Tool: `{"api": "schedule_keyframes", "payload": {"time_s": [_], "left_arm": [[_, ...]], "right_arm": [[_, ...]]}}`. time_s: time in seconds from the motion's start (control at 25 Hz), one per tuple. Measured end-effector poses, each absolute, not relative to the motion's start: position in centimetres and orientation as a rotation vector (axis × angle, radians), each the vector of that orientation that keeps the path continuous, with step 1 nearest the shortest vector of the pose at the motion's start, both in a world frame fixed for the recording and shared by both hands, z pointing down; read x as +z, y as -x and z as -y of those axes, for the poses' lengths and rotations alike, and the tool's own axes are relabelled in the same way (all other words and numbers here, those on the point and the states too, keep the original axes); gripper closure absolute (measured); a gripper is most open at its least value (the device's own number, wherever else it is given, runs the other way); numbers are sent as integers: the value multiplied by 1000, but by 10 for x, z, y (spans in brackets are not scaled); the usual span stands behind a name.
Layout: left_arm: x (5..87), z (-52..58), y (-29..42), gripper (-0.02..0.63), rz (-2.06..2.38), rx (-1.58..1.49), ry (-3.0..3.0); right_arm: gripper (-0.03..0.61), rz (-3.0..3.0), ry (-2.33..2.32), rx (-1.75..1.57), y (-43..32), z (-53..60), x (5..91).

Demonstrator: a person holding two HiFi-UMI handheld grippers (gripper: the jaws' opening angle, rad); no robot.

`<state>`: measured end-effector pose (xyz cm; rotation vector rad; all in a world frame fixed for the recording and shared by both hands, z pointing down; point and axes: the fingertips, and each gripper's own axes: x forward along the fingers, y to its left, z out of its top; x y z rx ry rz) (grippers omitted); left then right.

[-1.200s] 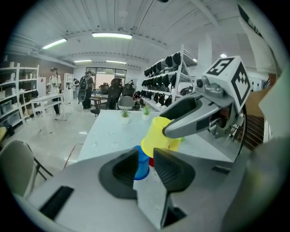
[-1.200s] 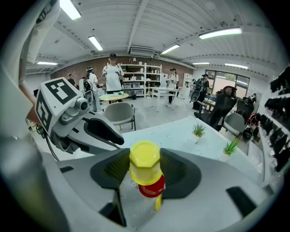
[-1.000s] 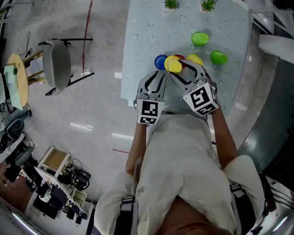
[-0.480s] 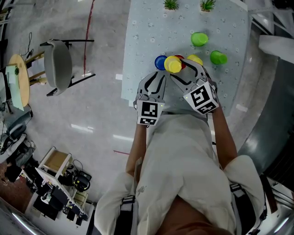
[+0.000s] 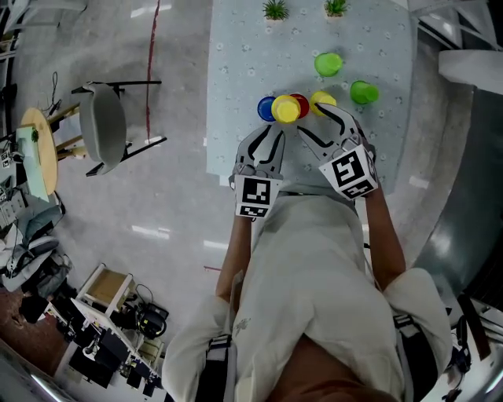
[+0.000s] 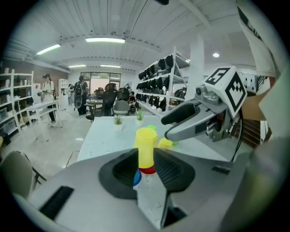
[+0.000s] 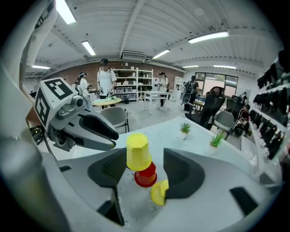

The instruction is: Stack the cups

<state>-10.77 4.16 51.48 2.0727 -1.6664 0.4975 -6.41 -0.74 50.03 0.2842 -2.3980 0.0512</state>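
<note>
Jaws of your left gripper (image 6: pixel 145 158) stand a little apart with nothing pinched; the cups show through the gap, just past the tips. Your right gripper (image 7: pixel 146 159) is spread wide, its jaws having just swung open and eased back a touch. The upturned yellow cup (image 7: pixel 138 152) sits on the upturned red cup (image 7: pixel 146 176) between its tips, and neither pad presses on them. Each gripper's cube bears a black-and-white square marker. A blue cup (image 5: pixel 266 108) stands touching the stack's left side. A second yellow cup (image 5: pixel 321 100) lies on its side by your right jaw. Farther up the table (image 5: pixel 236 63) lie two green cups (image 5: pixel 328 63) (image 5: pixel 363 92), well apart from both grippers, then two small plants (image 5: pixel 275 9) at the far edge.
</note>
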Motion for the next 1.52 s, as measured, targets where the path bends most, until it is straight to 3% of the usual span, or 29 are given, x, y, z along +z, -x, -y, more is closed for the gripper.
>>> {"api": "schedule_keyframes", "payload": {"time_s": [0.92,1.52], "left_arm": [[505,18,-16,505,1441,535,-2287],[528,64,-44,505,1437,571,-2255]], "right_arm": [[357,2303,-716,182,-78,84,524],[334,2255,-757,244,-100,135,569]]}}
